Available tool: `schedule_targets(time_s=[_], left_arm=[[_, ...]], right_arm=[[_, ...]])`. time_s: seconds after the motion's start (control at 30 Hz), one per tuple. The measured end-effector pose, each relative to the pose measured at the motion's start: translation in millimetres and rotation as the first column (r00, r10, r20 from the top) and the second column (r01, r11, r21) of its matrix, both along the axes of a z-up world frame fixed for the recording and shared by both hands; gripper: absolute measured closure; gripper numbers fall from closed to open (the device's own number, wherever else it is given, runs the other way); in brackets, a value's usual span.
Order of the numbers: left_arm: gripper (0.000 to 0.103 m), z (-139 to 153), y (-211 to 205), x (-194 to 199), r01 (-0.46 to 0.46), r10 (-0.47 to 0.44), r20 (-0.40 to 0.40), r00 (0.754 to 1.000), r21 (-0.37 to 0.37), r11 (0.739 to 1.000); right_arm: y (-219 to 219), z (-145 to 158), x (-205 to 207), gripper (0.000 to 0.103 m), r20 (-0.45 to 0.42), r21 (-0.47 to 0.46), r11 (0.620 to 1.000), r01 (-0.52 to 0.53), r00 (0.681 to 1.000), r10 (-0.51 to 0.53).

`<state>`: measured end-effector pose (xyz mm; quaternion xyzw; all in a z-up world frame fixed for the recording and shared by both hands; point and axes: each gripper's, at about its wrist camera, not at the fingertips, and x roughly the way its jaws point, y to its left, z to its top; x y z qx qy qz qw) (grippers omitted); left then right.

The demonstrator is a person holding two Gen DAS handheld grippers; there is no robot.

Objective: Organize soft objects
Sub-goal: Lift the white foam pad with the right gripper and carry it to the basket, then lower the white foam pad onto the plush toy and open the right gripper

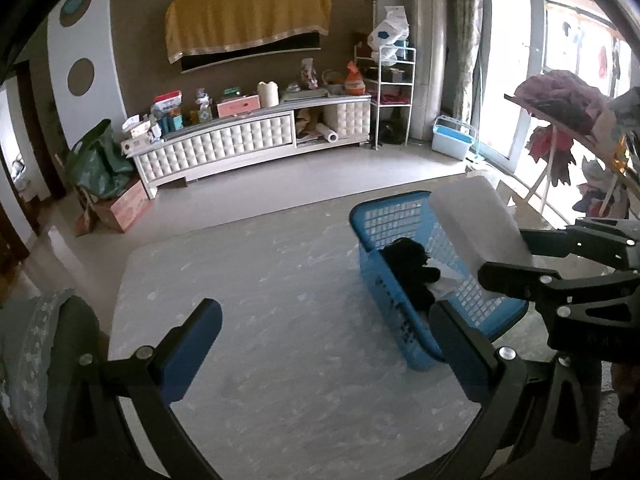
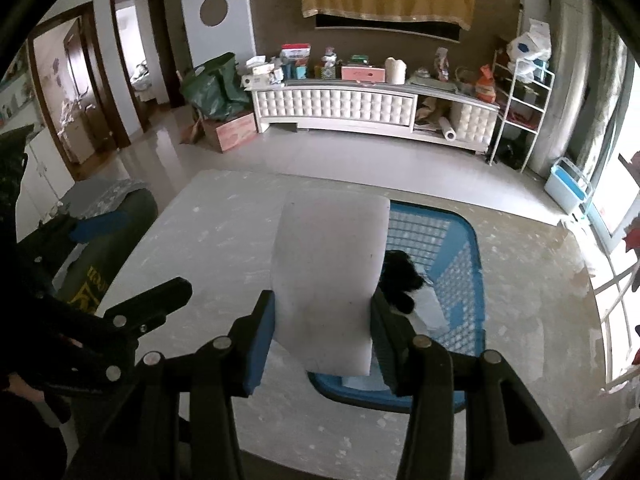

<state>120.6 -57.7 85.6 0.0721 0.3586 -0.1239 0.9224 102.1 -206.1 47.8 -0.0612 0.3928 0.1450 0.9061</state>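
My right gripper (image 2: pixel 322 344) clamps a white foam block (image 2: pixel 330 280) above the blue basket (image 2: pixel 464 280) on the grey table (image 1: pixel 280 320); a black plush toy (image 2: pixel 400 280) lies inside. My left gripper (image 1: pixel 320 344) gapes wide, empty.

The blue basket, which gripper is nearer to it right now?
Right. The right gripper holds the white foam block directly over the blue basket. The left gripper hangs open beside the basket, over bare table.

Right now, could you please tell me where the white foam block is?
The white foam block is clamped in the right gripper, above the blue plastic basket's near-left edge.
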Motion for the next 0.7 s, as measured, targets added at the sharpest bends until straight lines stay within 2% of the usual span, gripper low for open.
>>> schedule_targets(time_s=[0.3,0.53,0.7], left_arm=[[0.0,-9,-31,21,0.045,-0.044,-0.023,0.999,0.027,0.999],[0.0,-37,-41,42,0.063,-0.06,-0.079,0.995,0.042,0.997],[0.0,-61,-43,59,0.066,-0.059,-0.129,0.99,0.047,0.997]], right_arm=[[-21,-16,3,0.058,-0.03,0.003,0.998,0.058,0.998,-0.058],[-33,-42,23,0.058,-0.099,0.003,0.995,0.095,0.991,-0.094],[-33,-65,39,0.057,-0.168,-0.029,0.992,0.122,0.978,-0.125]])
